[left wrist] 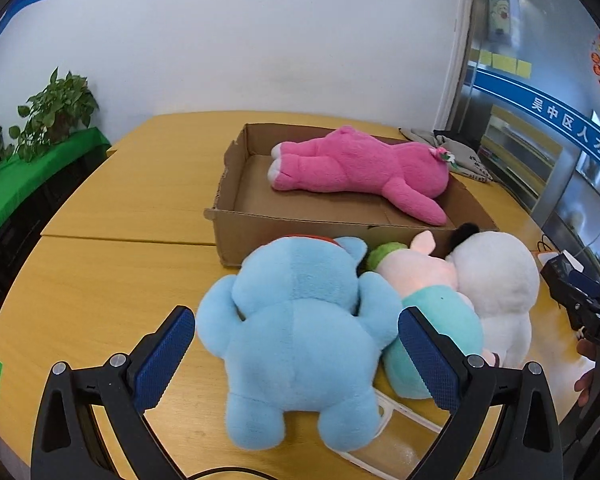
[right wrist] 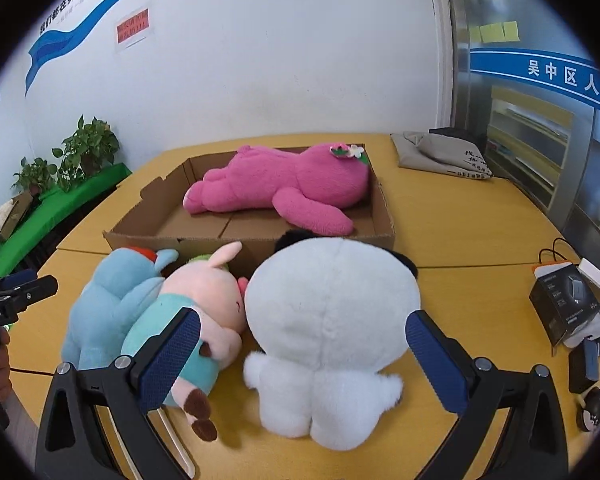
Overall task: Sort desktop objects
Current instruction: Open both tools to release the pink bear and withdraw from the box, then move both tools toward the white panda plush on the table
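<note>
Three plush toys lie face down in a row on the wooden table, in front of a shallow cardboard box [left wrist: 236,236] [right wrist: 148,240]. They are a blue plush [left wrist: 300,332] [right wrist: 100,308], a pink pig plush in teal clothes [left wrist: 424,280] [right wrist: 204,308] and a white panda plush [left wrist: 496,280] [right wrist: 332,320]. A magenta bear plush [left wrist: 360,168] [right wrist: 284,184] lies inside the box. My left gripper [left wrist: 296,360] is open, its pads on either side of the blue plush. My right gripper [right wrist: 304,364] is open around the white panda's lower body.
A grey cloth bag [right wrist: 444,156] lies at the table's far right. A black box [right wrist: 560,304] and small dark devices [right wrist: 584,364] sit at the right edge. Potted plants [right wrist: 88,152] stand on a green shelf at left. A clear tray [left wrist: 392,436] lies under the plushes.
</note>
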### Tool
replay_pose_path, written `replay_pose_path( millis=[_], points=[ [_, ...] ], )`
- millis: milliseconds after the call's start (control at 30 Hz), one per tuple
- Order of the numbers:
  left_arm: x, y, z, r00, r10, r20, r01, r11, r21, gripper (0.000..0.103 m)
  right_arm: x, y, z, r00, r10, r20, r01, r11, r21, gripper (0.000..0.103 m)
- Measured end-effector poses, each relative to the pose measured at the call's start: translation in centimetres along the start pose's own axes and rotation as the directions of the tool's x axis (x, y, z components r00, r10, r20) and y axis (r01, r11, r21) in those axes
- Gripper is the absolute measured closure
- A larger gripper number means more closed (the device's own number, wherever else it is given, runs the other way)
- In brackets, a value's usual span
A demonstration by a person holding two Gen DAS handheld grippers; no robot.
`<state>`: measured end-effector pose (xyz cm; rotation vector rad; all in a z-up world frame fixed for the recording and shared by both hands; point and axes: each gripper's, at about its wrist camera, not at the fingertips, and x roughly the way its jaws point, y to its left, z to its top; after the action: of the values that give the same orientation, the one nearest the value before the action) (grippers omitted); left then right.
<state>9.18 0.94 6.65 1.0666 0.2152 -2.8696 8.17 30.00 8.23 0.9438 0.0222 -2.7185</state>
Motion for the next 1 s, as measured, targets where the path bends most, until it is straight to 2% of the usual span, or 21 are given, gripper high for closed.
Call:
replay_pose_path(
  millis=[167, 333, 667, 1000],
  points=[
    [-0.1, -1.0, -0.1, 1.000, -0.021, 0.003, 0.021, 1.000, 0.007, 0.000, -0.4, 0.2, -0.5, 1.000, -0.026, 0.000, 0.026, 1.000, -0.009, 0.000],
    [0.1, -1.6, -0.2, 1.000, -0.011, 0.006, 0.011, 1.000, 0.022, 0.000, -0.7, 0.3, -0.7, 0.999, -0.049, 0.007, 0.049, 0.999, -0.023, 0.000],
    [0.7, -2.9, 0.1, 0.999, -0.042, -0.009, 0.042, 0.999, 0.024, 0.000, -0.3, 0.2, -1.0, 0.999, -0.043, -0.012, 0.043, 0.999, -0.022, 0.000],
    [1.7, -7.0, 1.2, 0.985, -0.167, -0.044, 0.170, 0.984, 0.059, 0.000, -0.4, -0.7, -1.4, 0.999, -0.038, -0.017, 0.038, 0.999, -0.007, 0.000]
  ],
)
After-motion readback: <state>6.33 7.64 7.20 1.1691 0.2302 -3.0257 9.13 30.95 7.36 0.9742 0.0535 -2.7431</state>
